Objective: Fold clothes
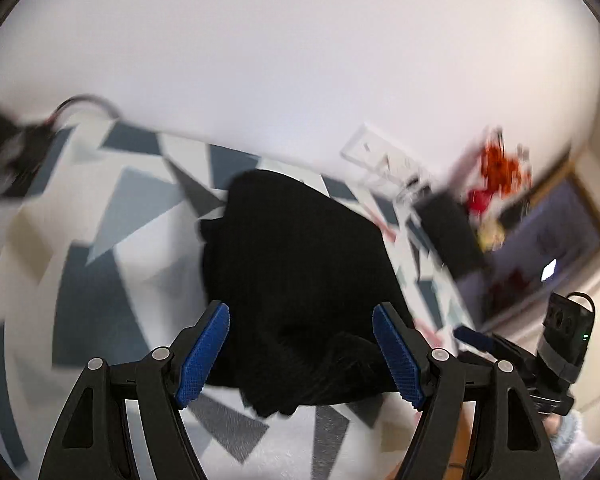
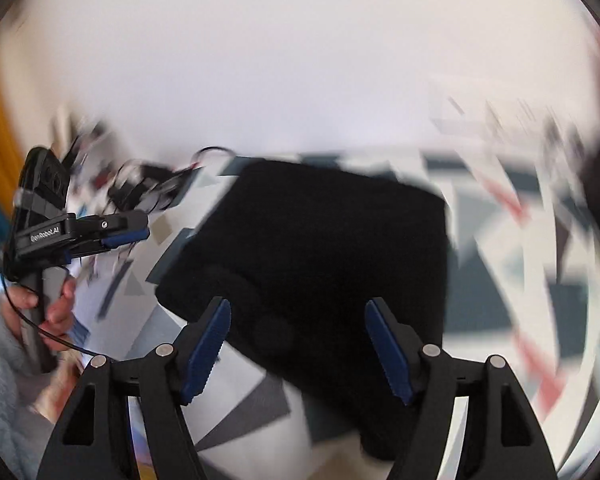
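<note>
Both tongs, left tongs (image 1: 301, 354) and right tongs (image 2: 298, 350), hang released over one black garment (image 1: 300, 248)

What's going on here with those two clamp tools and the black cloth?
A person is folding clothes with a handheld gripper in each hand. A black garment lies bunched, seemingly partly folded, on a surface with a grey, white and blue triangle pattern. The left gripper and right gripper hang over it, jaws apart and gripping nothing. A hand in a pale fuzzy sleeve holds the left tool's handle. The pictures are motion-blurred.
</note>
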Demonstrator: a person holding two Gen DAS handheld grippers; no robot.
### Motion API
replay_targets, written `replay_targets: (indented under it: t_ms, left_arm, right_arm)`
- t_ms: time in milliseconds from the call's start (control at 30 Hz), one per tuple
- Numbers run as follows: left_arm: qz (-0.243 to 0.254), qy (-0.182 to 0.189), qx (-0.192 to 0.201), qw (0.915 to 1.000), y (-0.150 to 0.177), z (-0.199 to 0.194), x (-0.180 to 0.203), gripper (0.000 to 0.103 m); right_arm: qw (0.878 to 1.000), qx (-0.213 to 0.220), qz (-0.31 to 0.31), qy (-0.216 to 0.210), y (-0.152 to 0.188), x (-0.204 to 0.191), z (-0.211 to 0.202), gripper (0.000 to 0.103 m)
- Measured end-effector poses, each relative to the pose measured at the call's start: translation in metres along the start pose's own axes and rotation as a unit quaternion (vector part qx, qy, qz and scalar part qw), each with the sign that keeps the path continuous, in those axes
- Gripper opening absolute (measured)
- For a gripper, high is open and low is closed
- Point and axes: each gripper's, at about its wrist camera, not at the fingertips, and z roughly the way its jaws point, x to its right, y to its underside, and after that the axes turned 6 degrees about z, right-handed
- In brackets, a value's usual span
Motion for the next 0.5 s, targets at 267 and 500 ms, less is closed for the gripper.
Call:
replay_targets:
  t_ms: [267, 500]
  left_arm:
    - [0.042, -0.058, -0.074, 0.9947, 0.006, 0.06, 0.009, 0.074]
    - [0.057, -0.062, -0.091, 0.9923, 0.016, 0.057, 0.012, 0.074]
  right_arm:
    - [0.992, 0.008, -0.016, 0.122, 0.076, -0.005, 0.017, 0.074]
    - [0.992, 0.088, 0.076, 0.056, 0.074, -0.002, -0.018, 0.075]
